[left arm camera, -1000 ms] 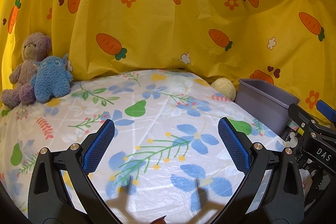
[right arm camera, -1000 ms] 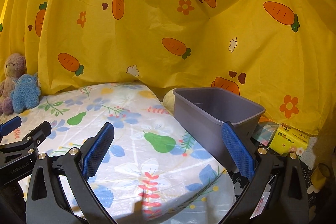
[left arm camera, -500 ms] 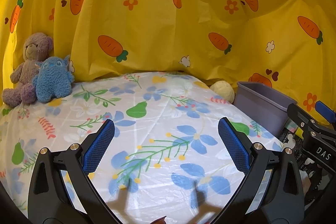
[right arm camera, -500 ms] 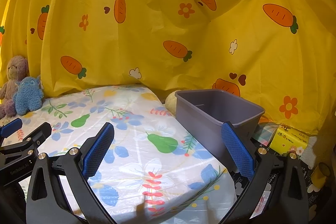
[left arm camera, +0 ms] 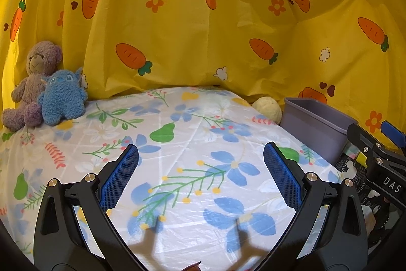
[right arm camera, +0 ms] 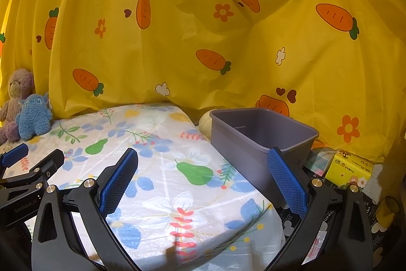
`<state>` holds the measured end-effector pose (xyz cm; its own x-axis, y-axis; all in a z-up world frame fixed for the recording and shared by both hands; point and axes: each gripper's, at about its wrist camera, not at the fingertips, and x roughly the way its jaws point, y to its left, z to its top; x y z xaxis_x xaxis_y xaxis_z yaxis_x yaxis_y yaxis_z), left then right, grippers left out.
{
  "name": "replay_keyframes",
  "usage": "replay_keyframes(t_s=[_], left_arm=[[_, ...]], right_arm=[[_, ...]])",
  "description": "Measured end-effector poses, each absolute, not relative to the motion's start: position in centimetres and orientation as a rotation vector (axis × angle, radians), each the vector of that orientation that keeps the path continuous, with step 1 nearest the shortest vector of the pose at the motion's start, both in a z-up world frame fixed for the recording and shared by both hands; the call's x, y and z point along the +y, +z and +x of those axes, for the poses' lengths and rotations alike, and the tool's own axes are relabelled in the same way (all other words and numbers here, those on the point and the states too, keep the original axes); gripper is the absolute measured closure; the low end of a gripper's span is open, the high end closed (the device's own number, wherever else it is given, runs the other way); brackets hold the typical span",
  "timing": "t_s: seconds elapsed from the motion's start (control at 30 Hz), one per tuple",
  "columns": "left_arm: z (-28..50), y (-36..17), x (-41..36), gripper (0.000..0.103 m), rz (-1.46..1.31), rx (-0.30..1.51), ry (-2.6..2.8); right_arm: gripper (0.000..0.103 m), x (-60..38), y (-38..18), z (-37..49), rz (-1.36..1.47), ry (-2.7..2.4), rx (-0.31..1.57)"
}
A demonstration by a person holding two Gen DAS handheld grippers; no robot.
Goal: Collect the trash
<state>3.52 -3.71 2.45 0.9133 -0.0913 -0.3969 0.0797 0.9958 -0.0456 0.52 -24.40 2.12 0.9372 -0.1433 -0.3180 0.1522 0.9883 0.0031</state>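
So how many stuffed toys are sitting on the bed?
2. The purple teddy bear sits at the far left against the curtain, and the blue fuzzy monster leans right beside it. More could be hidden out of view.

- Your left gripper [left arm camera: 200, 179] is black, with bumpy blue pads [left arm camera: 119, 180] and shiny round screws.
- Your right gripper [right arm camera: 203, 182] looks the same.

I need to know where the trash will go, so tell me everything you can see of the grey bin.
The grey bin is a rectangular open-topped tub, plastic by its look, with a thin rolled rim and tapering walls. It stands upright just off the right edge of the floral-covered table, near the yellow carrot curtain. What shows of its inside looks empty. The right gripper's finger overlaps its near corner in view; contact is unclear.
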Motion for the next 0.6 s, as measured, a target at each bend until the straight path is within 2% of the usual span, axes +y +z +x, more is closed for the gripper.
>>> replay_keyframes(t_s=[0.6], left_arm=[[3.48,2.43,-4.16,0.006,-0.026,0.409,-0.089]], right_arm=[[0.005,-24.57,2.11,0.46,0.031,-0.152,0.323]])
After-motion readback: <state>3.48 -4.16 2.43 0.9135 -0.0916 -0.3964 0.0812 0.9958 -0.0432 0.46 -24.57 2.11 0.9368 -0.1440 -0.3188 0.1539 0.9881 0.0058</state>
